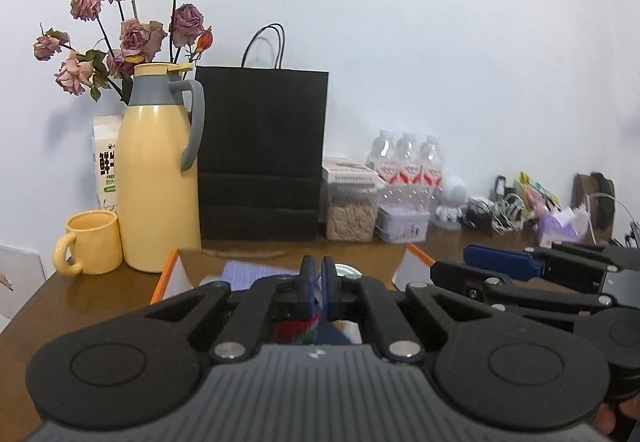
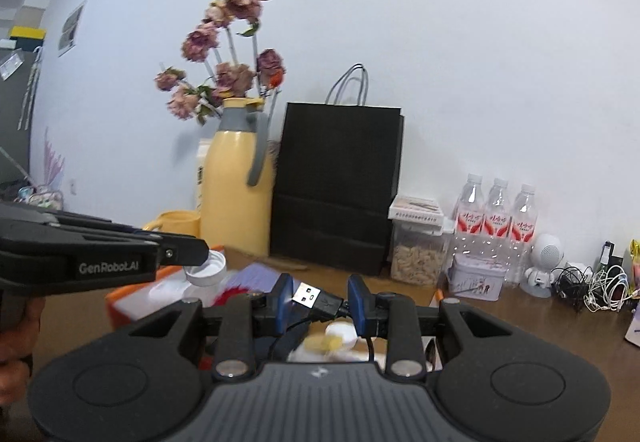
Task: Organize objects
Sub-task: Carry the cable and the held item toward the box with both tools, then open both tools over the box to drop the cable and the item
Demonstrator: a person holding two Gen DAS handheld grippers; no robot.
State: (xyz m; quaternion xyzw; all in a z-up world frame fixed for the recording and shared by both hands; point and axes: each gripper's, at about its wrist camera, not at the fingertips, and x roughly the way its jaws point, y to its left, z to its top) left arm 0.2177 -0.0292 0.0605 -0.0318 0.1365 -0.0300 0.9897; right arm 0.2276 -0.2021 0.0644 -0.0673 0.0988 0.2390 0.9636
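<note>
My right gripper is shut on a USB plug, which lies crosswise between the blue pads. Its black cable loops down beneath the jaws. Both grippers hang over an open cardboard box with orange edges holding a purple card and a red thing. The left gripper has its blue pads almost touching; a pale sliver shows between them, and I cannot tell what it is. In the right wrist view the left gripper has its tip right over a white round cap. The right gripper also shows in the left wrist view.
Along the wall stand a yellow jug with dried roses behind it, a yellow mug, a black paper bag, a clear jar, three water bottles, a tin, a white figurine and tangled cables.
</note>
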